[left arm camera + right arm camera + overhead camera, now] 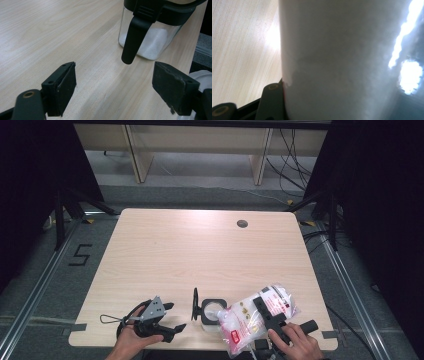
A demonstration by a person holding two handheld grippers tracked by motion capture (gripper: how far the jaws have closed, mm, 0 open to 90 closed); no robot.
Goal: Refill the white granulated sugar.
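The right gripper (272, 316) holds a plastic bag (250, 320) of white powder between its jaws, tilted over the open glass jar (211, 312). The jar stands near the front edge of the table (200, 250), with its black lid (194, 304) raised on its left. The left gripper (170, 319) rests left of the jar, jaws wide apart with nothing between them.

High view overlooks table (200, 250); left gripper view nears jar (150, 37).
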